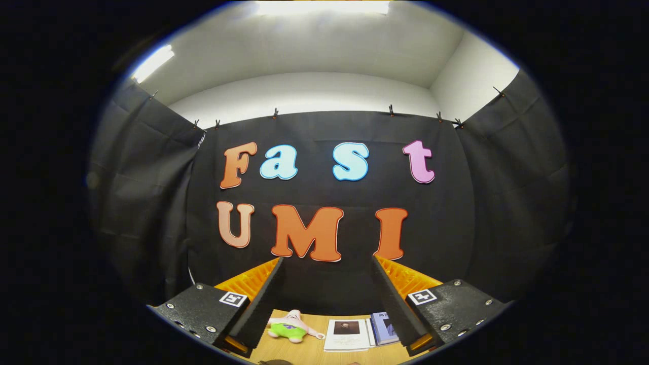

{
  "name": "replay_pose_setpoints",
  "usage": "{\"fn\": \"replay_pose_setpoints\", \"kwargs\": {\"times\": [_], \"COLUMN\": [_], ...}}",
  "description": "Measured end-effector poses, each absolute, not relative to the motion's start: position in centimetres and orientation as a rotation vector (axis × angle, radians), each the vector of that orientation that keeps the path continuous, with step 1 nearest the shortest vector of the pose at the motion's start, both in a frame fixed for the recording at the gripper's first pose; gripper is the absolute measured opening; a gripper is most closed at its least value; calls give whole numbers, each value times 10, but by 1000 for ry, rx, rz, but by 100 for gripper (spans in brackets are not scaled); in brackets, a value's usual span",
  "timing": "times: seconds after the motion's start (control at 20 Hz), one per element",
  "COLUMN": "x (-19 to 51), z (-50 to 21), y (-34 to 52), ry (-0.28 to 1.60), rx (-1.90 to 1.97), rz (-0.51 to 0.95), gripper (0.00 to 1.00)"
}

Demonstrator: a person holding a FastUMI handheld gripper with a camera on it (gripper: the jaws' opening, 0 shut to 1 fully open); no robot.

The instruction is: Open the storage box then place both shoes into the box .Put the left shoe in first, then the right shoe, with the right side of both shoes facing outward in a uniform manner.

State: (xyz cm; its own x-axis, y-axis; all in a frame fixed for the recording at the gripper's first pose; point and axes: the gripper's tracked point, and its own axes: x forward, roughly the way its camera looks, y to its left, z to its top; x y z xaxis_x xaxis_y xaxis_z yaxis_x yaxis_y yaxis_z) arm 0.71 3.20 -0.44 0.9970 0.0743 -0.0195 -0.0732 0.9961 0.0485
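Note:
My gripper (327, 263) is held high and points at the booth's black back wall, well above the wooden table (314, 355). Its two fingers (263, 294) stand wide apart with nothing between them. Below and between the fingers I see only a strip of the tabletop.
On the table strip between the fingers lie a small pink and green plush toy (290, 327), a white booklet with a dark picture (347, 334) and a blue book (384, 327) beside it. Black cloth walls close in the left, back and right.

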Motion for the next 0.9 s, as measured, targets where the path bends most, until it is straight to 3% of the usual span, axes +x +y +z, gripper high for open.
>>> {"fn": "replay_pose_setpoints", "kwargs": {"times": [0.35,0.9], "x": [2,-63], "z": [-63,-225], "y": [86,223], "ry": [196,739], "rx": [96,242], "rz": [204,541], "gripper": [99,99]}}
